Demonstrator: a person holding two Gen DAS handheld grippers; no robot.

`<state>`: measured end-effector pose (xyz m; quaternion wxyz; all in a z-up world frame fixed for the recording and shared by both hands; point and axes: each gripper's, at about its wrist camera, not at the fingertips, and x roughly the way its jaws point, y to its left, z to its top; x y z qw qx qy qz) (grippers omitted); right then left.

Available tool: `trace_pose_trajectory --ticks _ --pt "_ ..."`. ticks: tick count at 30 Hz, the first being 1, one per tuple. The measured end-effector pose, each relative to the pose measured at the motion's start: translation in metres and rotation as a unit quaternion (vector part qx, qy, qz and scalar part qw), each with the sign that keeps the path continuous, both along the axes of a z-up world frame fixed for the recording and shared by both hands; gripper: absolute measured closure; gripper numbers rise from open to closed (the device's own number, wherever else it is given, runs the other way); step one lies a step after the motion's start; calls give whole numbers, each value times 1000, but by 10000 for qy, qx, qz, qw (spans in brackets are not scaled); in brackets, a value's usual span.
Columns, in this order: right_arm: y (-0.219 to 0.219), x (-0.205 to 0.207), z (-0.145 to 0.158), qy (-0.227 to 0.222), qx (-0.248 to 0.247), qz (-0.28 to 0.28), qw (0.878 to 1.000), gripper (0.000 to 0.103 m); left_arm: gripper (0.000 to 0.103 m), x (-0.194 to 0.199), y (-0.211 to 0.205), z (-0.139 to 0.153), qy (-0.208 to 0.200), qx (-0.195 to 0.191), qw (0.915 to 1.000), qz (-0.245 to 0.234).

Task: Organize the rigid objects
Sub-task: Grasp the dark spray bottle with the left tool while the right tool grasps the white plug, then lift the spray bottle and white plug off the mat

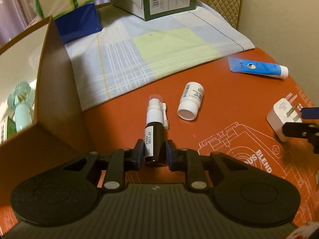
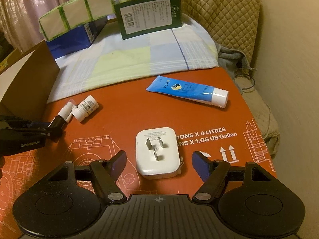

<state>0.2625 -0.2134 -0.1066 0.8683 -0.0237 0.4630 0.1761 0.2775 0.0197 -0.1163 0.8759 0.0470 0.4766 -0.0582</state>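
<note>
Left gripper (image 1: 154,153) is seen clamped on the base of a dark spray bottle (image 1: 155,133) lying on the red counter (image 1: 229,103), while the right gripper (image 2: 158,162) is held apart around a white plug adapter (image 2: 157,152). With so short a hold, the bottle could be levered loose when lifted, or its nozzle knocked against the white pill bottle (image 1: 191,103) just beside it.

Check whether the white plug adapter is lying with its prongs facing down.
No, the adapter lies on the red cardboard with its three metal prongs pointing up, between the open right gripper's fingers.
</note>
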Motion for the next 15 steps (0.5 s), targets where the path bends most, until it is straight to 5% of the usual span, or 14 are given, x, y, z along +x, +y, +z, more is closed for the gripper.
trace_pose_trajectory --ticks 6,10,15 --pt "6 3 -6 -125 -87 204 9997 35 84 -24 9 2 122 -274 9992 263" --pt "10 5 -12 -149 -168 359 9991 51 84 -42 17 4 196 -353 9982 435" --pt "8 2 -16 -186 -226 401 9988 57 84 -65 29 5 281 -450 9963 673"
